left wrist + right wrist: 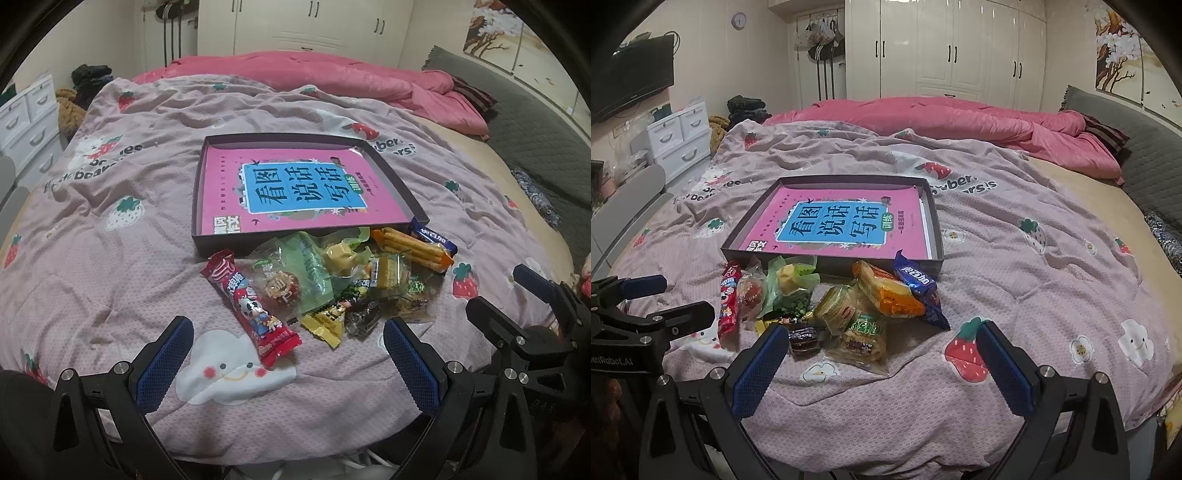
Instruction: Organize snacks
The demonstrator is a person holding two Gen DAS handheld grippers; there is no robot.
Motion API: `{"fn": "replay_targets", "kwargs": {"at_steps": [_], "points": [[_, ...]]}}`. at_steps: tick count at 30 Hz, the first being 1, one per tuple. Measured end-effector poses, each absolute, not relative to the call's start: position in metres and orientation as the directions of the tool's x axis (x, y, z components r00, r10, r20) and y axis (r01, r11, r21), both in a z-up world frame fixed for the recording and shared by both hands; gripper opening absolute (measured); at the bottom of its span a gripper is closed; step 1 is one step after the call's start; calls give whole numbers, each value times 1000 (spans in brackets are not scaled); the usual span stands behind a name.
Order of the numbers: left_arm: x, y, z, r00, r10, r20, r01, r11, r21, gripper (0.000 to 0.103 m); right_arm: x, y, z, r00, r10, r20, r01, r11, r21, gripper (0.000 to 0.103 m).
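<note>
Both gaping and empty, the left hand-held gripper (288,356) sits nearest the red candy stick (251,306), whose long axis runs from the tray (199,206) toward it, while the right hand-held gripper (882,360) waits beside.

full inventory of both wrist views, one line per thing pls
shallow box: 1, dark, mid-bed, open
book: 1, pink with blue panel, flat inside the box
snack pile: several packets, mixed colours, on the quilt just in front of the box
red stick packet: 1, pile's left edge
blue biscuit pack: 1, pile's right edge
printed quilt: 1, lilac, strawberry print
pink duvet: 1, far end of bed
left gripper: open, empty
right gripper: open, empty
</note>
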State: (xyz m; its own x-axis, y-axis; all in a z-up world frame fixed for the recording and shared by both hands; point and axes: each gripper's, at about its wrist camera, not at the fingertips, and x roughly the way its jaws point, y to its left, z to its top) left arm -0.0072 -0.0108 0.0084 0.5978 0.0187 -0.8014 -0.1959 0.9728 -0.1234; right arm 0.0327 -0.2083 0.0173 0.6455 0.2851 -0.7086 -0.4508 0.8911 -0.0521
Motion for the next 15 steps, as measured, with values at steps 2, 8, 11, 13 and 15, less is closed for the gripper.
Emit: {"fn": "replay_targets", "kwargs": {"at_steps": [2, 8, 11, 13, 15], "points": [[-7, -11, 8, 598, 18, -801, -195, 973, -124, 102, 33, -208, 18, 646, 286, -708, -451, 891, -51, 102], [-7, -12, 8, 598, 16, -802, -192, 973, -124, 102, 33, -208, 17, 646, 286, -708, -451, 891, -52, 102], [-7, -13, 8, 599, 13, -801, -188, 974, -124, 102, 33, -208, 18, 647, 286, -707, -451, 891, -52, 102], [-7, -14, 8, 598, 13, -801, -186, 975, -123, 102, 32, -208, 17, 647, 286, -707, -451, 891, -53, 102], [-7, -13, 8, 598, 10, -802, -185, 975, -126, 102, 32, -208, 17, 647, 285, -707, -450, 891, -52, 102]]}}
